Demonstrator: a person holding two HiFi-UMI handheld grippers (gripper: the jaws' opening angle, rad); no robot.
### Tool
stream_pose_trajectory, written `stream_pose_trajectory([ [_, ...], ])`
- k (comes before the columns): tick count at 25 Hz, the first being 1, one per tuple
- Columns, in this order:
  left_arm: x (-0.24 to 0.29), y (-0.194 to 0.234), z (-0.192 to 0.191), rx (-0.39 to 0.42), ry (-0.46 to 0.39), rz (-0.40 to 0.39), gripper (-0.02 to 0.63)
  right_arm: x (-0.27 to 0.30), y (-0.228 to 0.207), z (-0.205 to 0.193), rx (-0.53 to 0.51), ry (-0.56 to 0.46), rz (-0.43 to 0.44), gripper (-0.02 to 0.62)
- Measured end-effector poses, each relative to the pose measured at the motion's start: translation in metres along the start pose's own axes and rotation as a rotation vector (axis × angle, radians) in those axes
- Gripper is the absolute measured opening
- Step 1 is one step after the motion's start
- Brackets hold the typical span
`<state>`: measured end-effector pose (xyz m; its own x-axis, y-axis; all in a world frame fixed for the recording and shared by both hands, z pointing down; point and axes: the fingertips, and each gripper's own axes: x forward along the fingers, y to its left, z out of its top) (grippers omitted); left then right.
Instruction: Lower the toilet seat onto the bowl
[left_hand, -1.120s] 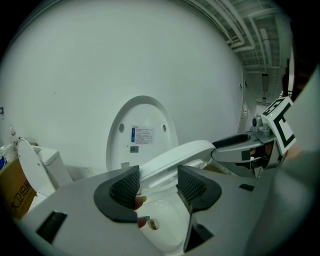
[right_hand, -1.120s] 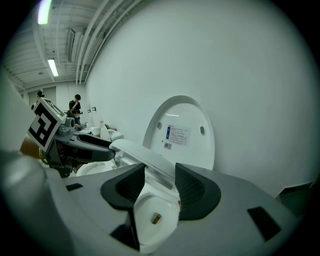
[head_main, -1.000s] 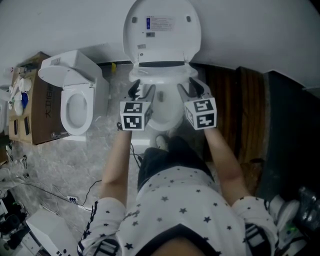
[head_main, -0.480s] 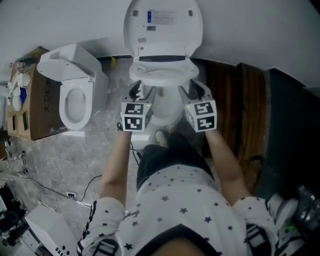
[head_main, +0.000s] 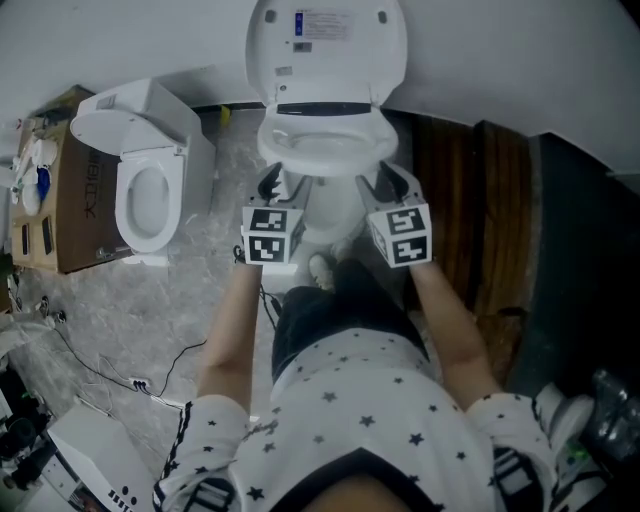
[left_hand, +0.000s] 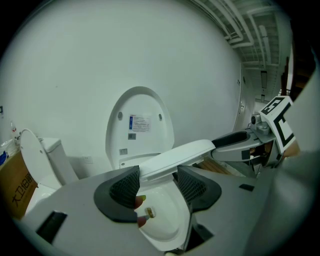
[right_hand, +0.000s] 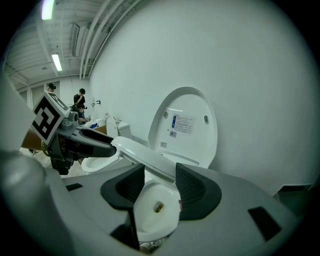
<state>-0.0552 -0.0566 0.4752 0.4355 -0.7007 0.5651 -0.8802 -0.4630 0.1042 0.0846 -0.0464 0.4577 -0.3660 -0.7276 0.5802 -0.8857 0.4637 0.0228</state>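
Toilet seat is hanging tilted, partway down over the bowl and not yet touching it. You are clamping its side edges with the left gripper and the right gripper. The final lowering is awaiting you.

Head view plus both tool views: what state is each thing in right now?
toilet seat: half lowered, tilted, not yet on the bowl.
bowl: uncovered.
lid: upright against the wall.
left tool: closed on the seat's edge.
right tool: closed on the seat's opposite edge.
neighbouring toilet: lid raised.
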Motion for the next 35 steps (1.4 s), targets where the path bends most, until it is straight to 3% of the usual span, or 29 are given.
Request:
stream_pose_trajectory([
  [35, -0.011, -0.017, -0.068, 0.006, 0.035, 0.017, 0.224, -0.012, 0.032, -0.063, -0.033, 0.031, 0.022, 0.196],
])
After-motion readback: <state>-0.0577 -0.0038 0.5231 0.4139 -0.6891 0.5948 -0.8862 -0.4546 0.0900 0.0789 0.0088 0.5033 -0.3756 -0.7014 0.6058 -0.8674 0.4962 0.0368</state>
